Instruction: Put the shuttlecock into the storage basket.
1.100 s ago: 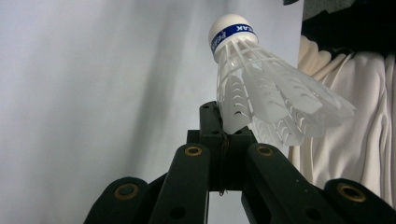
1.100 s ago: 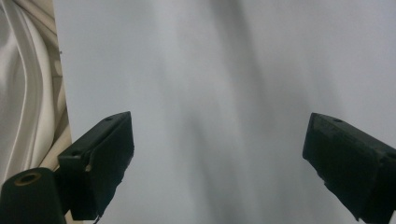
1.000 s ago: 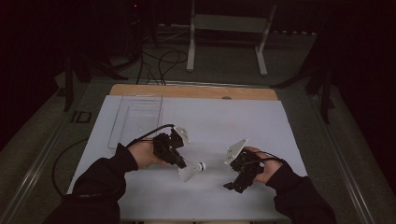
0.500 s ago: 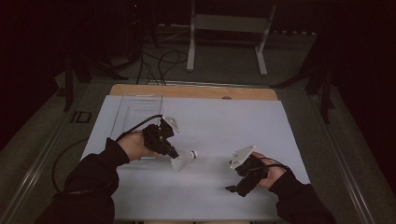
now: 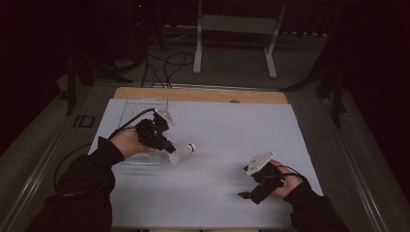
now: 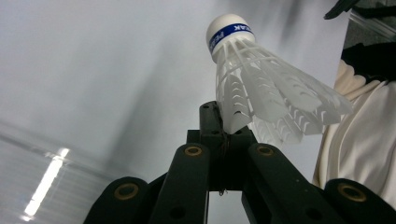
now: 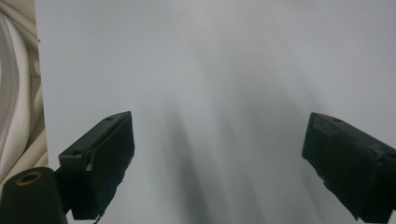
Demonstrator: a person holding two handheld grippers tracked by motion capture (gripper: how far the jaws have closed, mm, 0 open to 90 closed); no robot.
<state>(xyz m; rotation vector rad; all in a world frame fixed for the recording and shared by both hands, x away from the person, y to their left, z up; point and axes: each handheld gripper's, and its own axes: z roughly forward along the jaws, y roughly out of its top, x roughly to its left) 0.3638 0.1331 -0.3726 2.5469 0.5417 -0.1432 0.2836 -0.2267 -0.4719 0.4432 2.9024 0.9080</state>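
The room is dark; a grey floor point(image 5: 232, 72) surrounds the table, with black cables point(image 5: 162, 63) at 11 o'clock and a white metal stand frame point(image 5: 234, 24) at 12 o'clock beyond the far edge. The table carries a large white sheet point(image 5: 227, 140) covering most of its top; a strip of bare light-brown wooden edge point(image 5: 203, 94) shows along the far side. A clear plastic rectangular tray point(image 5: 126, 113) lies on the sheet at 10 o'clock.

The left gripper point(image 5: 170, 146), black with a trailing cable, is held at 9 o'clock of the sheet's centre, above the near end of the tray. Its jaws are clamped on the skirt rim of a white plastic shuttlecock with a blue-banded cork point(image 6: 261, 88); the cork point(image 5: 192, 146) points toward 3 o'clock, clear of the sheet.

The right gripper point(image 5: 247, 195), black with a grey three-cornered plate, is at 5 o'clock, low over the sheet. Its jaws stand wide apart with nothing between them.
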